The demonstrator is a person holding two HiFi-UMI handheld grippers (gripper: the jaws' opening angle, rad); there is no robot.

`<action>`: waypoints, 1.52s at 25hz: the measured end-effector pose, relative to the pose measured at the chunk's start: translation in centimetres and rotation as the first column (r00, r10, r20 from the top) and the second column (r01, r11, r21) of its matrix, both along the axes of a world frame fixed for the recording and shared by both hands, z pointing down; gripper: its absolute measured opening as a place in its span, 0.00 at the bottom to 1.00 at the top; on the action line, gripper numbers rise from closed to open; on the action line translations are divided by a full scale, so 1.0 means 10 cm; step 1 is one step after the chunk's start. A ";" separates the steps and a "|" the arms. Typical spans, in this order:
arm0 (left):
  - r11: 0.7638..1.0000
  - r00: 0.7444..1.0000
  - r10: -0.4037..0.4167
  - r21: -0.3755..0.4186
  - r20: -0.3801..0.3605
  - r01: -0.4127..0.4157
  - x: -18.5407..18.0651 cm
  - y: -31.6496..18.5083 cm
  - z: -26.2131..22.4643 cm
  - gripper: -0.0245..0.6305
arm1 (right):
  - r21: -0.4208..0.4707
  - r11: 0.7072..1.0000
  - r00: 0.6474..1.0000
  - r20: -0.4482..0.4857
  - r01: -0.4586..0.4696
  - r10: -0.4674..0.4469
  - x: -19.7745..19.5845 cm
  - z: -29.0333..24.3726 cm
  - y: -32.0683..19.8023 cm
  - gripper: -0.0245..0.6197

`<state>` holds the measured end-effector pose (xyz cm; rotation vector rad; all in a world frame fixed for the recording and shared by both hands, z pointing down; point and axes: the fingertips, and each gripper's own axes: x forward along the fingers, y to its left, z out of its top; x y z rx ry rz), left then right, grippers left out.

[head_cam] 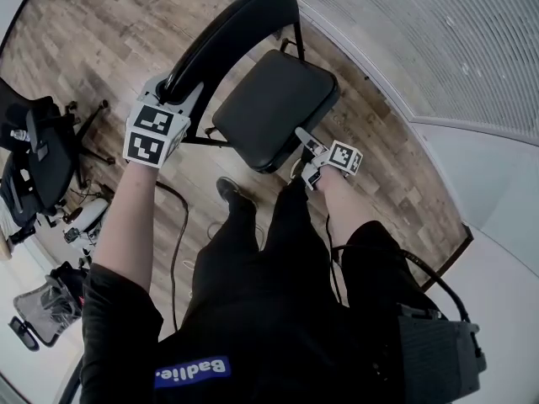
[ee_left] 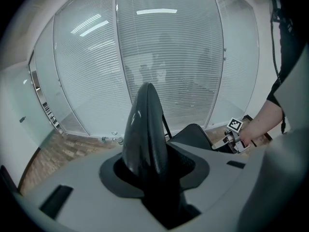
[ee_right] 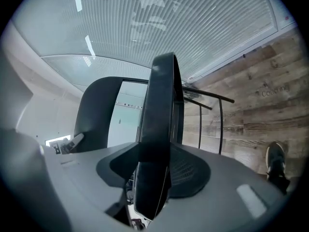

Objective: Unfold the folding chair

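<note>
Almost done: you are gripping the backrest (head_cam: 244,19) with your left claw (head_cam: 178,93) and the nearly flat seat (head_cam: 274,108) with your right claw (head_cam: 306,147).

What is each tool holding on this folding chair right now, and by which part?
The left tool clamps the backrest by its upper edge. The right tool has the front edge of the seat between its jaws; whether it presses cannot be told.
</note>
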<state>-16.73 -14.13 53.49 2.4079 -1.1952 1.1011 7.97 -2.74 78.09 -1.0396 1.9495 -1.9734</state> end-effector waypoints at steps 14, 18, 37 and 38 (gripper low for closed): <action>0.999 0.998 -0.021 -0.044 -0.056 0.018 0.06 0.00 0.31 0.24 | -0.057 0.996 0.998 0.011 -0.068 0.068 0.49 0.61 0.29 0.32; 0.998 0.997 -0.027 -0.053 -0.072 0.024 0.06 -0.01 0.43 0.24 | -0.095 0.990 0.995 -0.005 -0.102 0.102 0.66 0.88 0.40 0.34; 0.991 0.983 -0.104 -0.098 -0.152 0.090 -0.33 -0.31 0.97 0.27 | -0.027 0.987 0.987 0.010 -0.161 0.162 0.96 1.58 0.36 0.37; 0.991 0.982 -0.106 -0.102 -0.155 0.091 -0.34 -0.32 1.01 0.27 | -0.012 0.987 0.987 0.011 -0.158 0.158 0.97 1.61 0.35 0.38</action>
